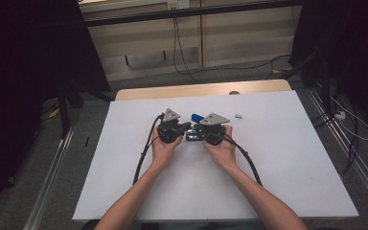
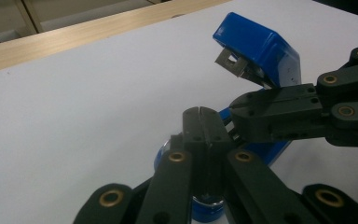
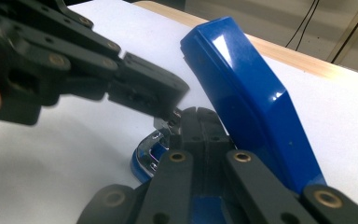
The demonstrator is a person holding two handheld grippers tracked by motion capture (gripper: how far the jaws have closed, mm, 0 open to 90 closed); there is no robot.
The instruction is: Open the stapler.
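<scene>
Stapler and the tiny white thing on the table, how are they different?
The stapler is blue; the tiny white thing is pale. The stapler is much bigger. The stapler is flipped open between the left gripper and right gripper; the tiny white thing lies alone. Both rest on the white table.

The stapler's (image 1: 194, 125) base is largely hidden between the two tongs in the high view. A small white object (image 1: 238, 116) on the bench (image 1: 278, 158) is too small to be identified. The person's forearms are cut off by the bottom edge.
</scene>
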